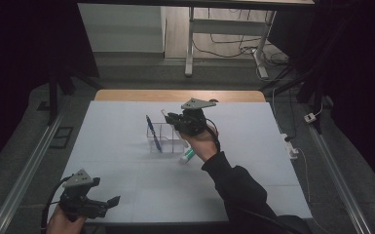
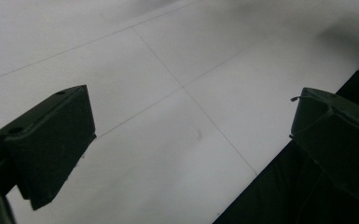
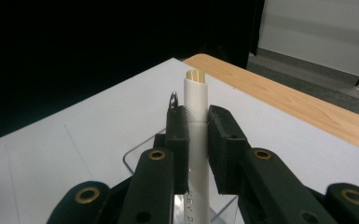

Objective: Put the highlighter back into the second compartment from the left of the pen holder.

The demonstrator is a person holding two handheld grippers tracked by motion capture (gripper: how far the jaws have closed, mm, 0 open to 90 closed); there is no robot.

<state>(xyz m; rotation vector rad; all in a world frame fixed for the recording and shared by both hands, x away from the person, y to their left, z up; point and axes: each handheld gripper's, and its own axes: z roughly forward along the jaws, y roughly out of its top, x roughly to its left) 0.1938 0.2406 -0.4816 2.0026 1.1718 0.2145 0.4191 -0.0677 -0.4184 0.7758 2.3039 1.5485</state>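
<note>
Desk (image 1: 126, 195): a pale, faintly gridded sheet covers the top, leaving a wooden edge (image 1: 175, 95) bare at the far side. Clear organiser (image 1: 165, 139): a transparent compartmented box near the desk's middle, with a blue pen (image 1: 153, 132) leaning in its left part. Right claw (image 1: 171, 118): held above the organiser, jaws closed on a white marker (image 3: 196, 126) that stands roughly upright between them; in the right gripper view the marker's capless end, with a tan tip, points up and its lower barrel runs down toward the clear wall below. Left claw (image 1: 111, 201): hovering over the near left corner of the desk, jaws wide apart and holding nothing. A white marker with a green cap (image 1: 187, 155) lies on the desk just beside the organiser, near the right wrist.

Likely hazards: releasing before the barrel is inside a compartment could let the marker strike the rim and topple out; a tilted descent could knock the blue pen or shift the light organiser.
</note>
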